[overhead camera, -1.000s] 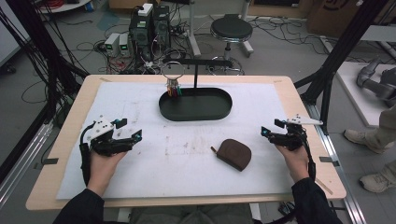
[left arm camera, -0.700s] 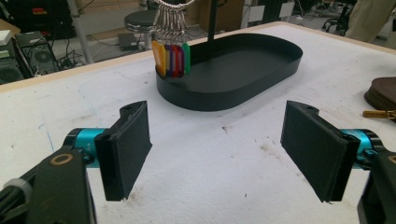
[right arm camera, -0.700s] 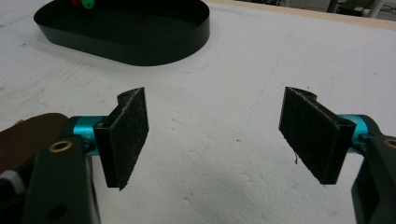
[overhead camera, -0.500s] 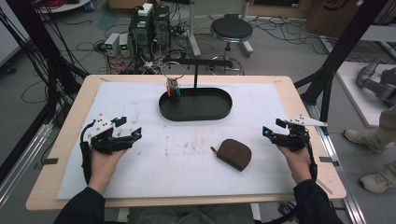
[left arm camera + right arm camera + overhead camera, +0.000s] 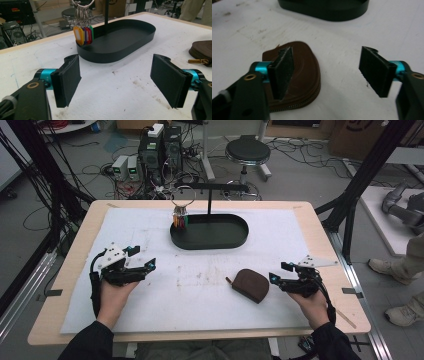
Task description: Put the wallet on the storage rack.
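**Right gripper closing in on brown pouch, left parked**

Table [image 5: 320, 227], pale wood w/ a white sheet over most of it, takes up the room's middle. On it, toward 12 o'clock, sits a black oval tray [image 5: 235, 241] w/ a thin post & crossbar rising from it; a bunch of coloured key tags [image 5: 180, 219] hangs on a ring at the tray's 9 o'clock end, tags down inside the rim.

Brown zip pouch [image 5: 250, 285] lies flat on the sheet at approx 5 o'clock from the tray, well apart from it, zip pull sticking out toward 9 o'clock.

Right gripper [image 5: 278, 273] sits at the pouch's 3 o'clock side, tips just beside its edge. Its jaws stand wide apart but have just been narrowing a bit; nothing pinched. In the right gripper view the left-hand pad [image 5: 284, 71] is over the pouch's top, the other pad over bare sheet; can't tell if the first pad touches leather.

Left gripper [image 5: 141, 257] is over at 9 o'clock, well apart from pouch & tray, jaws spread wide, empty, bare sheet between them, pointing toward the tray.
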Demonstrator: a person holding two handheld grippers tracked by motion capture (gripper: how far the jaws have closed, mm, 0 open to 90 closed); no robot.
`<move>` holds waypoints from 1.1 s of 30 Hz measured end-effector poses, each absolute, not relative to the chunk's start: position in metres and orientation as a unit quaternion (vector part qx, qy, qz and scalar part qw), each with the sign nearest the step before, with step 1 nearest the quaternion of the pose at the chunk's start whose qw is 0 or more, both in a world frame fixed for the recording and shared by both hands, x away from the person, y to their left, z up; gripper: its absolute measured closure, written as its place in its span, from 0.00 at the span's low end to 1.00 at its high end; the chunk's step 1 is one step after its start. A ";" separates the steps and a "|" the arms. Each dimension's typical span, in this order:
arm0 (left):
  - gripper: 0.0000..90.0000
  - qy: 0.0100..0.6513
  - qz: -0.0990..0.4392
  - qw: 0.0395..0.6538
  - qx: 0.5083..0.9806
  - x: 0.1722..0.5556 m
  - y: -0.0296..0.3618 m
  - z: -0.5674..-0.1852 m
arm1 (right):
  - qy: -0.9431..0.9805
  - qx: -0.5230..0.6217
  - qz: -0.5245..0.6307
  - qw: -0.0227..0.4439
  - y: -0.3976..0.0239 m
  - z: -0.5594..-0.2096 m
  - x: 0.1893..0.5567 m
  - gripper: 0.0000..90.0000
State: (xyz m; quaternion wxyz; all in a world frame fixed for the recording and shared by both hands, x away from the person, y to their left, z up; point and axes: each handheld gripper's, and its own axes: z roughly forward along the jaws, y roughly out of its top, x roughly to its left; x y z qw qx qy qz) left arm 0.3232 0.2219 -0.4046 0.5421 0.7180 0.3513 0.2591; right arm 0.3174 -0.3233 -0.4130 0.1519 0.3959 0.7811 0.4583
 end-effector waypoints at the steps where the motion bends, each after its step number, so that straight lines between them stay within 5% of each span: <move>1: 0.27 0.350 0.258 0.543 0.718 0.323 0.221 -0.405 | 0.786 0.399 0.451 0.142 -0.321 -0.416 0.319 0.37; 10: 0.27 0.345 0.261 0.537 0.724 0.318 0.218 -0.404 | 0.789 0.452 0.414 0.041 -0.321 -0.438 0.334 0.44; 17: 0.27 0.351 0.258 0.533 0.725 0.319 0.217 -0.406 | 0.786 0.441 0.433 -0.019 -0.324 -0.441 0.338 0.73; 22: 0.27 0.347 0.253 0.526 0.734 0.320 0.214 -0.408 | 0.792 0.429 0.434 -0.020 -0.323 -0.439 0.337 0.82; 23: 0.27 0.345 0.252 0.525 0.736 0.320 0.212 -0.408 | 0.791 0.426 0.439 -0.014 -0.323 -0.437 0.337 0.91; 33: 0.27 0.350 0.255 0.523 0.734 0.319 0.215 -0.409 | 0.794 0.384 0.469 0.045 -0.310 -0.413 0.335 0.98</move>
